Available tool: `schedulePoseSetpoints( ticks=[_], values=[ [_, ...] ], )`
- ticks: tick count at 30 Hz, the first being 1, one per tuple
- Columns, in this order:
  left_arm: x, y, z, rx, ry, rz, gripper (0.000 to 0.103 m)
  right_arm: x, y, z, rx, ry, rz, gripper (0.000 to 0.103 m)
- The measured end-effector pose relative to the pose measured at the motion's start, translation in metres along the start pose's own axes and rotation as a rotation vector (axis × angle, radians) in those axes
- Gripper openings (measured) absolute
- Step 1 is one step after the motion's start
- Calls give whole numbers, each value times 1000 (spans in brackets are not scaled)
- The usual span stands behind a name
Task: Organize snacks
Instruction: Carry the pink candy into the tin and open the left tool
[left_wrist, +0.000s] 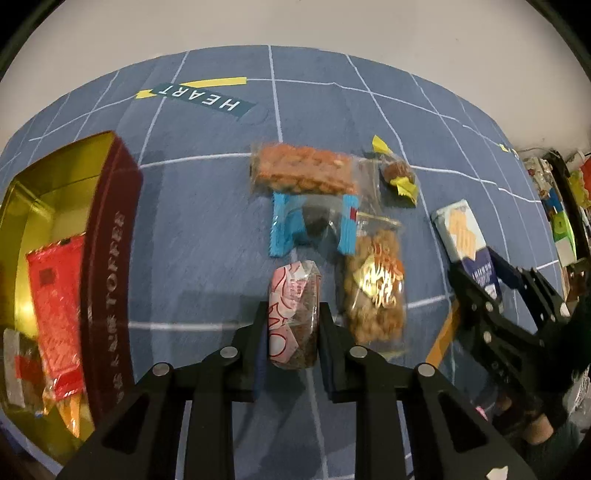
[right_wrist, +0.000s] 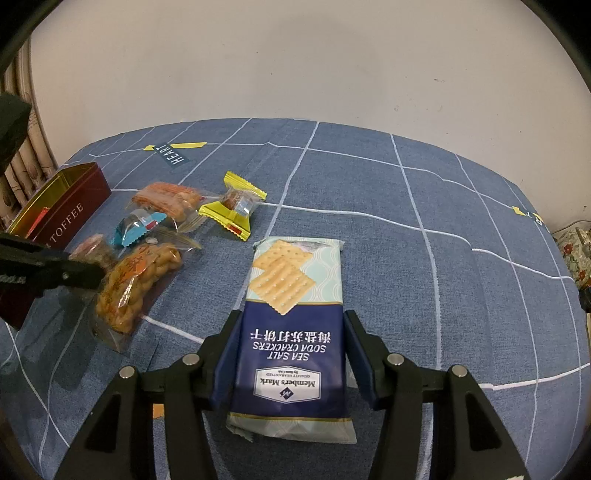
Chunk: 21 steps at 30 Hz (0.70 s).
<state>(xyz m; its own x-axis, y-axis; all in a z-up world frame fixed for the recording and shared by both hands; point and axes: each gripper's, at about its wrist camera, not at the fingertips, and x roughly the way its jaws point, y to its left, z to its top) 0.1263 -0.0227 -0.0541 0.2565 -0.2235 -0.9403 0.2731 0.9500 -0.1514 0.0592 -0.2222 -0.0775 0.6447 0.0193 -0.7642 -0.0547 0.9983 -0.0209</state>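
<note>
My left gripper (left_wrist: 293, 308) points steeply down and is shut on a small pink-and-white wrapped snack (left_wrist: 294, 314) on the blue cloth. A dark red toffee tin (left_wrist: 114, 221) stands open to its left, with a red packet (left_wrist: 55, 306) inside. My right gripper (right_wrist: 292, 319) is shut on the sides of a blue sea salt soda cracker pack (right_wrist: 295, 332) lying on the cloth. In the left wrist view that pack (left_wrist: 461, 232) and the right gripper (left_wrist: 487, 280) sit at the right.
Loose snacks lie between the grippers: an orange nut bar (left_wrist: 303, 171), a blue-wrapped sweet (left_wrist: 314, 221), a yellow-wrapped candy (left_wrist: 397, 171) and a bag of fried dough twists (left_wrist: 375, 291). Blue grid-patterned cloth (right_wrist: 406, 221) stretches right and back. Clutter (left_wrist: 561, 221) lines the right edge.
</note>
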Motion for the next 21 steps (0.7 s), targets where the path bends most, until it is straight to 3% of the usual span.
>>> schedulePoseSetpoints(
  ticks=[4, 10, 16, 21],
  values=[
    [-15, 5, -9, 7, -11, -6, 20, 0, 0, 0, 0, 0, 0, 55],
    [-54, 20, -15, 2, -95, 23, 21, 0, 0, 0, 0, 0, 0, 55],
    [-89, 64, -12, -67, -175, 102, 21, 0, 0, 0, 0, 0, -1, 55],
    [-95, 112, -10, -159, -178, 182, 21, -1, 0, 1, 0, 0, -1, 55]
  ],
)
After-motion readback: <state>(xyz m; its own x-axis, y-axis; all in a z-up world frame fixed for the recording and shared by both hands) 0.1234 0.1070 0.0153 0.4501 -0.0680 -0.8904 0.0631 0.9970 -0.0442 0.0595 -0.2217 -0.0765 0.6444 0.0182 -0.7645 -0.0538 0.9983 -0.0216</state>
